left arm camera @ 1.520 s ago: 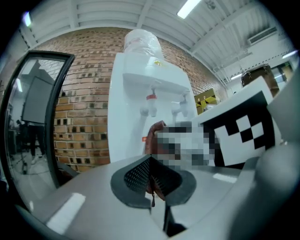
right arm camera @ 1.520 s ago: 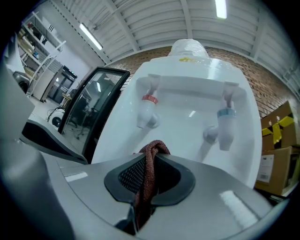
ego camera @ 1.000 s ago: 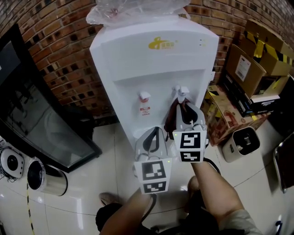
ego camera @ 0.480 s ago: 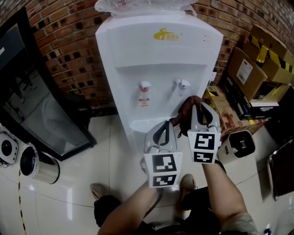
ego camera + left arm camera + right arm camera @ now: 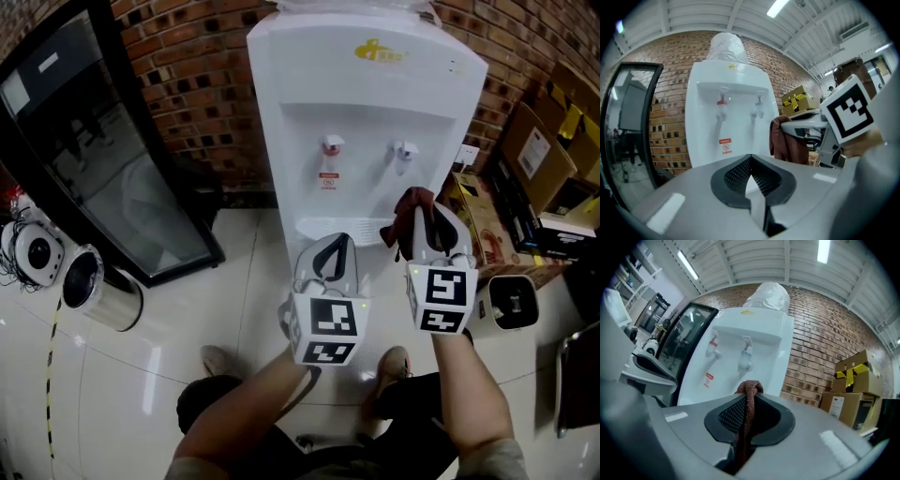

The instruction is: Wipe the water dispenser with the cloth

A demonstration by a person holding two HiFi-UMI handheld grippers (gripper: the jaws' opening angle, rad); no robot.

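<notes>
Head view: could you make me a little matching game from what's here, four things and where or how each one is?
Things:
1 cloth
2 left tool
3 cardboard boxes
4 red tap

Places or states:
A shut, nothing in it
B on the front of the water dispenser
C clamped in the right tool
D stacked to the dispenser's right

Pairs: 1-C, 2-A, 3-D, 4-B

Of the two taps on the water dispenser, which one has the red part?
The tap on the left in the head view, directly above the red label. The right tap looks white, with no red on it.
</notes>
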